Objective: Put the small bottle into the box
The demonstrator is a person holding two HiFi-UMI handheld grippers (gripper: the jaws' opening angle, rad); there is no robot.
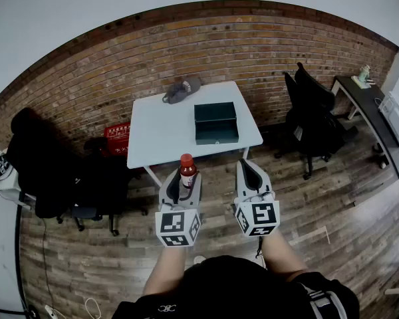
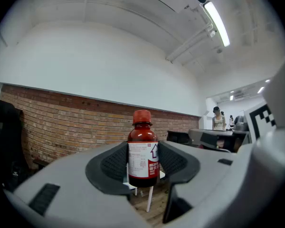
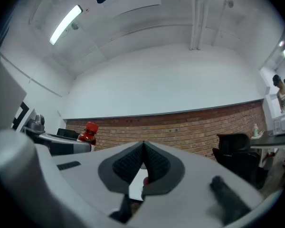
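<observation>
A small dark-red bottle (image 1: 187, 170) with a red cap and white label stands upright between the jaws of my left gripper (image 1: 183, 180), which is shut on it; the pads press both sides of the bottle (image 2: 143, 152) in the left gripper view. My right gripper (image 1: 251, 173) is held beside it, shut with its tips touching and nothing between them (image 3: 143, 151). The bottle's cap (image 3: 90, 128) shows at the left of the right gripper view. A dark green open box (image 1: 216, 123) sits on the white table (image 1: 157, 137) ahead, well beyond both grippers.
A grey bundle (image 1: 181, 90) lies at the table's far edge. A red crate (image 1: 118, 139) stands on the floor left of the table. Black office chairs stand at the left (image 1: 46, 171) and right (image 1: 312, 118). A brick wall runs behind; the floor is wood planks.
</observation>
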